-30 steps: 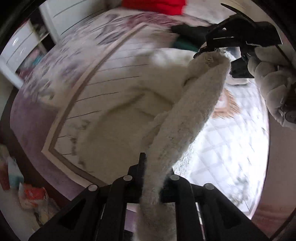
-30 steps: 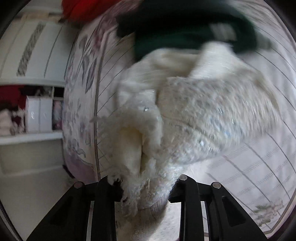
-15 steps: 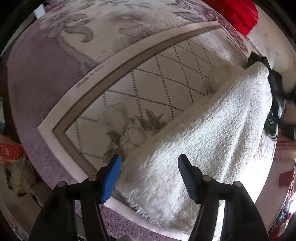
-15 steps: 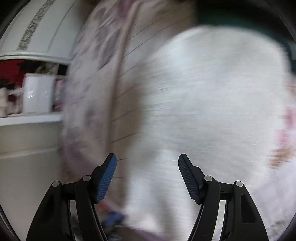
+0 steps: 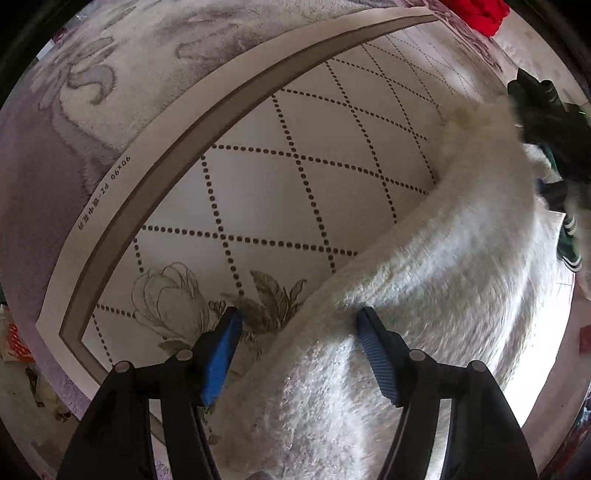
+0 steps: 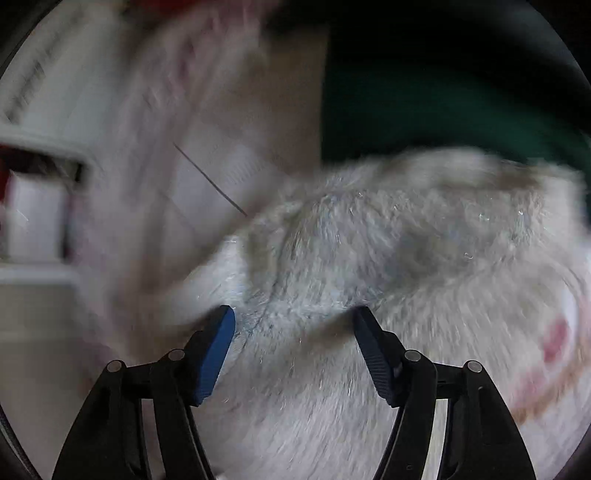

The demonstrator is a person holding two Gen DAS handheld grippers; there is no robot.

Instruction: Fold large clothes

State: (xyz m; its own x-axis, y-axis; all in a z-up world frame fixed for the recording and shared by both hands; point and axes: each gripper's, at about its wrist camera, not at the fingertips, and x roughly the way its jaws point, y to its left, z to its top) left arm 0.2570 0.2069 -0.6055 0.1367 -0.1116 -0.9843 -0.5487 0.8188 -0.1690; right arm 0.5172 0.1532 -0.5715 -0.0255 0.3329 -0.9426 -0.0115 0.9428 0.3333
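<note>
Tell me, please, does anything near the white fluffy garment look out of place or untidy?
Yes. A dark green garment lies bunched against the far end of the white fluffy garment, and something red sits at the mat's far edge. Both grippers are open, gripping nothing.

The right gripper (image 6: 293, 325) hangs with jaws spread wide over the fuzzy white garment (image 6: 388, 266); a dark green cloth (image 6: 424, 103) lies beyond it, blurred.

One fluffy white garment (image 5: 424, 295), one dark green garment (image 6: 424, 110), one red garment (image 5: 480, 14), one patterned bedspread (image 5: 295, 184).
</note>
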